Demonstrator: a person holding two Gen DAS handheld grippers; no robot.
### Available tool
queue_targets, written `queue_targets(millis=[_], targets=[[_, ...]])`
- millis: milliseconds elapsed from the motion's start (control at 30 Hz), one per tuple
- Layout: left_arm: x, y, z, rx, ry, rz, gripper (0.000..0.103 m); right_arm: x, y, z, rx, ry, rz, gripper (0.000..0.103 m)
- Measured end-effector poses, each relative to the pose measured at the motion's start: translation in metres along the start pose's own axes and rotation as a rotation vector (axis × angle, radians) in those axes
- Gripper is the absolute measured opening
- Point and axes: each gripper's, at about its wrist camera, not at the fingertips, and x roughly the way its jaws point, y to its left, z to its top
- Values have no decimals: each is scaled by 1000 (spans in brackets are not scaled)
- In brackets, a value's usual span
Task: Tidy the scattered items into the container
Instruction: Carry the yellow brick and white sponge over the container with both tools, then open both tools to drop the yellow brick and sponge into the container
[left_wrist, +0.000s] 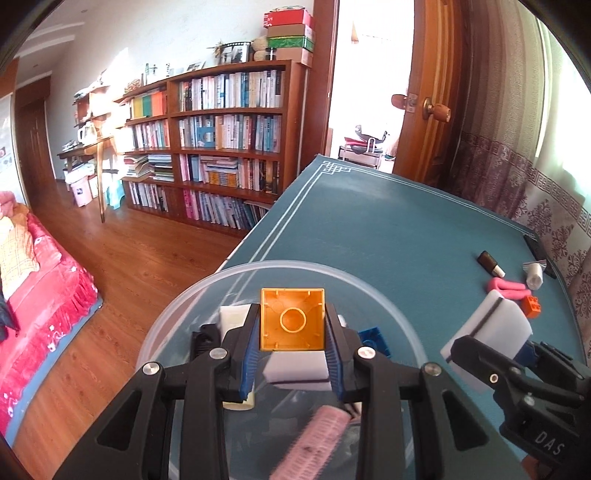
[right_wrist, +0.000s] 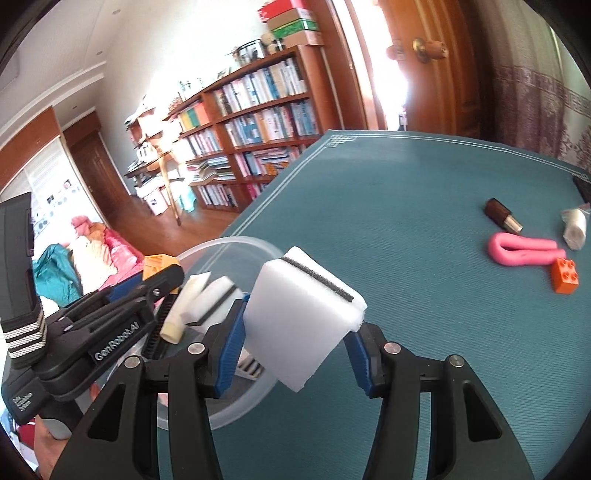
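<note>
While hovering above the clear bowl (left_wrist: 177, 306), the left gripper (left_wrist: 291, 332) is pinching an orange brick (left_wrist: 293, 319) between its blue pads (left_wrist: 248, 363). It is reaching forward and tilting down over the bowl, and the brick's hollow underside, with its round socket, is facing back toward the camera. The brick is looking square from this side, so no long axis is showing. Below and behind the gripper, inside the bowl, are lying a white sponge (left_wrist: 295, 373), a blue brick (left_wrist: 375, 338), a cream tube (left_wrist: 240, 404) and a pink roller (left_wrist: 314, 439), the roller's long axis running diagonally from near-left to far-right.

To the right of it, the right gripper (right_wrist: 295, 354) is clamping a sponge block (right_wrist: 301, 317) with a dark stripe across its top. This gripper is angling forward and slightly left, just beside the bowl's rim (right_wrist: 236, 242), with the block tilting so one corner is pointing down toward the green surface (right_wrist: 406, 184). Its stripe is running left-to-right and away.

Ahead and to the right of the right gripper, well apart from it, a brown bottle (right_wrist: 502, 214), a pink U-shaped piece (right_wrist: 524, 249), a white roll (right_wrist: 574, 229) and a small orange brick (right_wrist: 564, 276) are sitting on the surface. The pink piece is lying with its bend toward the left, touching the small brick.
</note>
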Motion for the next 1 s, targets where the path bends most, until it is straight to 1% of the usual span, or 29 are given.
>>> queue_targets(millis=[233,433,500,533,567,600,633,867,1000], targets=[[0,16,-4,-18,5,13,35,6,24,-6,-56,26,41,54],[-1,25,-6,-24,12,16,36,8,35,-11,-75,41,56,54],[-2,27,-6,-34,16,8,43,9,37,-12,-85,49,63,54],[-2,29,-5,-43,15,2,56,10,38,-13,-92,53,65,54],[-4,31,-5,-50,10,-1,74,10,40,-13,-98,56,65,54],[-6,32,-5,-53,1,1,80,11,41,-14,-102,60,67,54],[-9,34,-4,-53,-13,6,84,12,42,-15,-107,63,70,54],[-15,42,3,-56,-19,22,84,14,52,-18,-149,78,92,54],[-16,46,7,-72,-24,30,85,17,59,-21,-185,96,107,57]])
